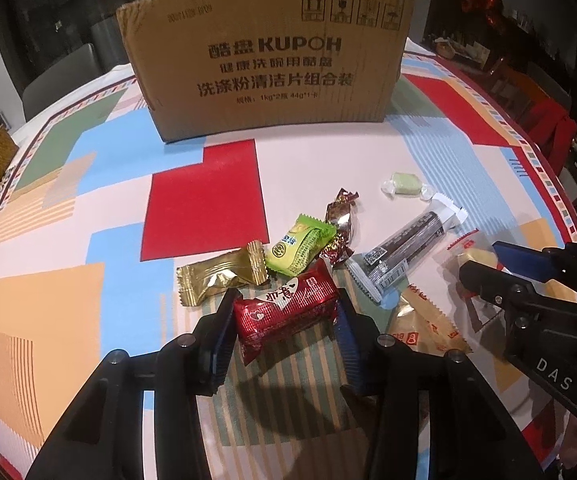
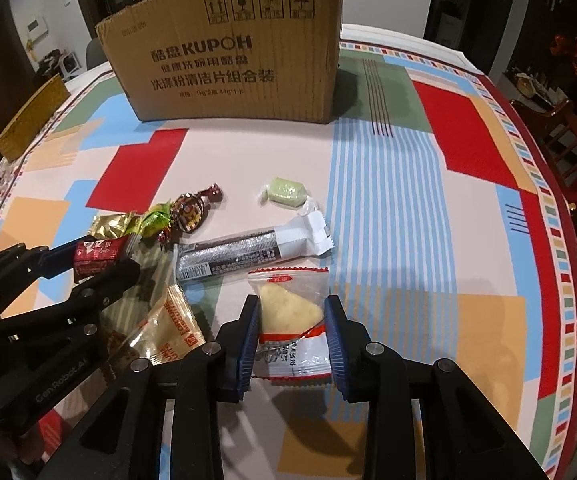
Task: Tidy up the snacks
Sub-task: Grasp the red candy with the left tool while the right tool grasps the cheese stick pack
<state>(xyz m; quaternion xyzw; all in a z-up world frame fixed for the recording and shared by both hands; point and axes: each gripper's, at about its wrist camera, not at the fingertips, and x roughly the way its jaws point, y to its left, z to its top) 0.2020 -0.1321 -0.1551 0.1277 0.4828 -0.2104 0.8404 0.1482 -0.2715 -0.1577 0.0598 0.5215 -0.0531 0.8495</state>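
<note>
A pile of wrapped snacks lies on the patterned tablecloth in front of a cardboard box (image 1: 272, 60). My left gripper (image 1: 286, 304) is shut on a red foil packet (image 1: 284, 320), its pads pressing both sides. My right gripper (image 2: 291, 308) is shut on a clear red-edged packet (image 2: 288, 280) with a yellow pastry inside. Each gripper also shows in the other's view: the right gripper (image 1: 482, 258) at the right, the left gripper (image 2: 128, 254) at the left. Both packets rest on or just above the cloth.
Loose around them are a gold packet (image 1: 216, 280), a green packet (image 1: 300, 246), a brown twist candy (image 1: 340, 220), a pale green candy (image 1: 406, 184), a long dark bar (image 1: 404, 250) and an orange biscuit packet (image 1: 424, 324). A woven basket (image 2: 32, 116) sits at the table's left edge.
</note>
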